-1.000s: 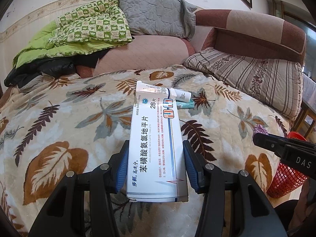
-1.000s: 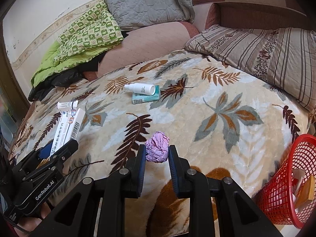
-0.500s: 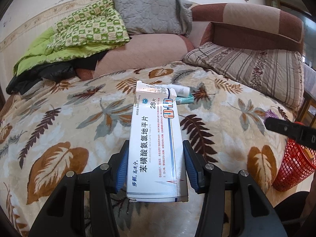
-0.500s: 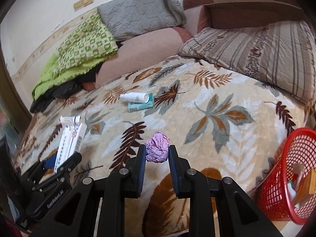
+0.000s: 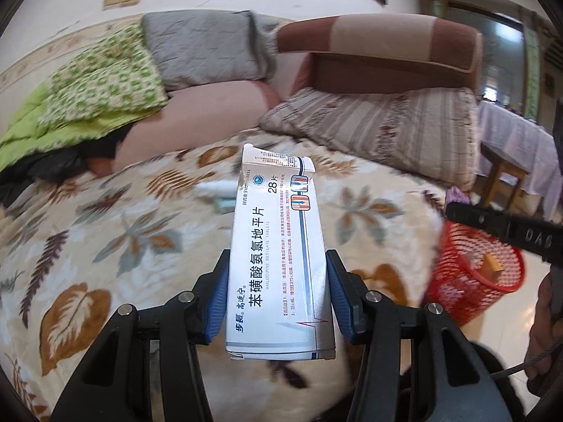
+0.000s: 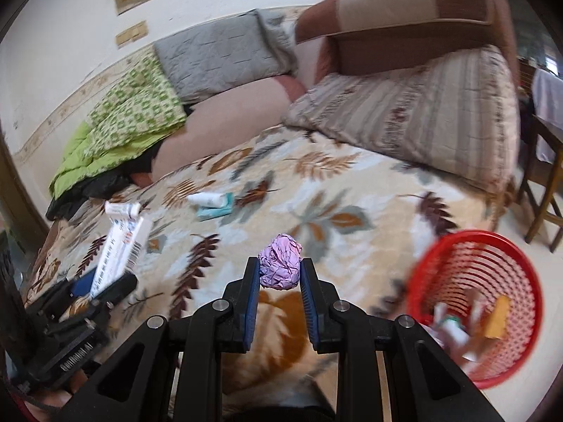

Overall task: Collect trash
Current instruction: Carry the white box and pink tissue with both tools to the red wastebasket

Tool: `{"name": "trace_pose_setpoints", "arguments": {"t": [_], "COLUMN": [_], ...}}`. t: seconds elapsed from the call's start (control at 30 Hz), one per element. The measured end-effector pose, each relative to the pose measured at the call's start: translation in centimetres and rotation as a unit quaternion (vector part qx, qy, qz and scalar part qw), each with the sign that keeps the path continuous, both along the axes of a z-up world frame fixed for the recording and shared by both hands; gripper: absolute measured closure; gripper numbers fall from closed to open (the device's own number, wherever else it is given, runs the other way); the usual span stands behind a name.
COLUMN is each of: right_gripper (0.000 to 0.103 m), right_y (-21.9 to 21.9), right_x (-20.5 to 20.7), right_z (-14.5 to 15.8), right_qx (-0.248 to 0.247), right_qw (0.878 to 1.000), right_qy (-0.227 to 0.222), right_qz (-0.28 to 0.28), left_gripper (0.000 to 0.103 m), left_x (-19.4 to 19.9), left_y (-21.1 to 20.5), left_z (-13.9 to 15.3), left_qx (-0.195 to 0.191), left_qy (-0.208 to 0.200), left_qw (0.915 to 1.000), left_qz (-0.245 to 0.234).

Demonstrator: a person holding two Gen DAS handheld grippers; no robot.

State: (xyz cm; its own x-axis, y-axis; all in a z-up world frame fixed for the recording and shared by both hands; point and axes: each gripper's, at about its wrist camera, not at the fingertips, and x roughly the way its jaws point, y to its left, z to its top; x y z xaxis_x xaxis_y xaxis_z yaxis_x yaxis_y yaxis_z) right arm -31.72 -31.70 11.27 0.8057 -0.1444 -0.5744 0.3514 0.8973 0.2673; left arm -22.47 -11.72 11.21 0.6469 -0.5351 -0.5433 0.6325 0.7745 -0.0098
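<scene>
Looking along the left gripper (image 5: 277,295), I see its jaws pinching a long white pill box (image 5: 278,256) low on its sides, most of the box sticking out past the pads. With that much overhang the box could pivot or slide out on a quick swing and land back on the blanket (image 5: 105,232). The red basket (image 5: 475,267) sits on the floor off to the right, past the bed edge, and the right gripper's arm crosses above it; the two tools could knock together if both go for the basket at once.

From the right gripper (image 6: 279,277), its jaws are pressed onto a crumpled purple paper ball (image 6: 280,262), held only at the fingertips. A shallow hold on soft paper may let go before the basket (image 6: 475,302), which lies down to the right and already holds some scraps. A light ball dropped from high up could bounce off the rim onto the floor. A tube and teal packet (image 6: 213,204) wait on the blanket, well apart.
</scene>
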Motion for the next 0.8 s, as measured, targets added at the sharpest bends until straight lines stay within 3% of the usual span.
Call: {"name": "trace_pose_setpoints", "arguments": {"t": [0.47,0.67,0.8], "right_gripper": [0.078,0.078,0.078], "right_y": [-10.2,-12.5,-13.2], "right_x": [-10.7,-13.0,-13.7], "right_z": [0.4,0.1,-0.6], "right_qx": [0.034,0.048,0.057], "right_qw": [0.99,0.985,0.983], "right_qy": [-0.008,-0.017,-0.014], "right_qz": [-0.137,-0.166,-0.173], "left_gripper": [0.053,0.053,0.053], "left_x": [-4.9,-6.9,-8.3], "left_y": [-11.6,-16.1,-17.8], "left_z": [4.0,3.0,1.6], "left_qx": [-0.003,0.007,0.031], "left_qy": [0.005,0.033,0.029], "left_qw": [0.9892,0.9813,0.9778], "left_qz": [-0.147,-0.189,-0.205]}}
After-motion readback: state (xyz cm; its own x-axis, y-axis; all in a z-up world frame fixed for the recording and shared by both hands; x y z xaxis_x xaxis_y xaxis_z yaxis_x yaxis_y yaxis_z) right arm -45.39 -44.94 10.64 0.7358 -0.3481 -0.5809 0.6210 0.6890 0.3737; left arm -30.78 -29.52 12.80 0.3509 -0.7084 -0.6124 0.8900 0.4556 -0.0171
